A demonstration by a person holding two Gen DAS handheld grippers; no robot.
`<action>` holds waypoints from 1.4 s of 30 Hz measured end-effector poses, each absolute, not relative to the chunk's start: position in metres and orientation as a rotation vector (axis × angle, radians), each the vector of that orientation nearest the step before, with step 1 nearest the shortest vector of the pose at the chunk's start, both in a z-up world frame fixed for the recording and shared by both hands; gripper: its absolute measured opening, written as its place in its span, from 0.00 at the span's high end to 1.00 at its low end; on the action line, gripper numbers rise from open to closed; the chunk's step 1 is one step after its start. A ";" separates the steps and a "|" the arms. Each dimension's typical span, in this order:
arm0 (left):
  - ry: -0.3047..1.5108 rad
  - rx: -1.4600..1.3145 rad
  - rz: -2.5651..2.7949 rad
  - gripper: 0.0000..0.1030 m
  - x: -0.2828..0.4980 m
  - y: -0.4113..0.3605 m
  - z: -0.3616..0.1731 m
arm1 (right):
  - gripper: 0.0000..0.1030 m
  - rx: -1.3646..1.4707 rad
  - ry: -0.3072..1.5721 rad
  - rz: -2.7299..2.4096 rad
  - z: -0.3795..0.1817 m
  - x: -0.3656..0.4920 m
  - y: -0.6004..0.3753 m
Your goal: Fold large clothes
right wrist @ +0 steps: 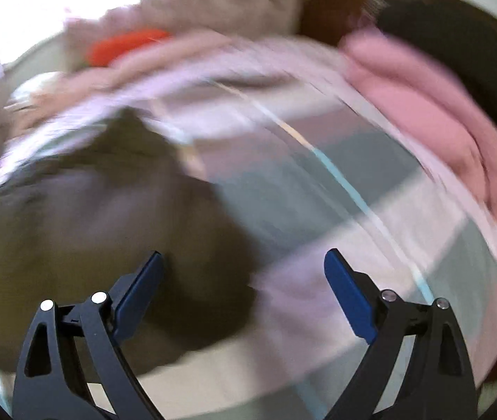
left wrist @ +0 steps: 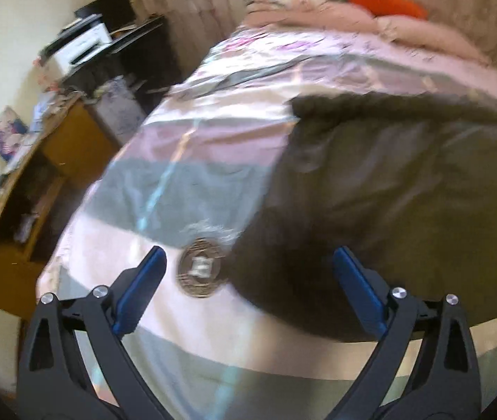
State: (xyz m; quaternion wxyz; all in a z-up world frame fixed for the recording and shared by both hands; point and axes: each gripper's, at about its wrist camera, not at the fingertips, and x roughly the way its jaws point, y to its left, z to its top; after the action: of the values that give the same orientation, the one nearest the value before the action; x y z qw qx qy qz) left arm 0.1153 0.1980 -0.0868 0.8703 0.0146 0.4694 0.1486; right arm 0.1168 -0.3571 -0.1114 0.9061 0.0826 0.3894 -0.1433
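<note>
Spread across the bed (left wrist: 192,147), on its pink-and-grey striped cover, lies a dark olive garment (left wrist: 388,203), filling the right half of the left wrist view and the left half of the blurred right wrist view. Left tool (left wrist: 248,262) released, blue pads wide apart, hovering above the garment's near edge beside a round patterned emblem (left wrist: 201,268) on the cover. Right tool (right wrist: 245,262) likewise spread and empty, over the garment's edge, with a pink folded cloth (right wrist: 423,112) further off to the right.
</note>
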 end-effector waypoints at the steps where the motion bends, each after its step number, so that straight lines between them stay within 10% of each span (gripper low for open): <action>1: 0.984 0.013 0.287 0.05 0.116 0.191 -0.083 | 0.10 0.139 0.790 -0.249 -0.106 0.119 -0.340; 12: 1.103 -0.118 0.042 0.05 0.168 0.096 -0.096 | 0.09 0.192 0.927 0.067 -0.122 0.181 -0.235; 42: 1.069 -0.297 0.257 0.02 0.208 0.184 -0.105 | 0.09 0.651 0.958 -0.393 -0.112 0.154 -0.439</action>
State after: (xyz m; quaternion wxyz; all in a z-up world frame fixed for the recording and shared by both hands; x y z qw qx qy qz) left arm 0.2076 0.1842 -0.1055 0.8421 -0.1408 0.5062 0.1216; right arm 0.1538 -0.4387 -0.1120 0.8189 0.3054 0.4495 -0.1844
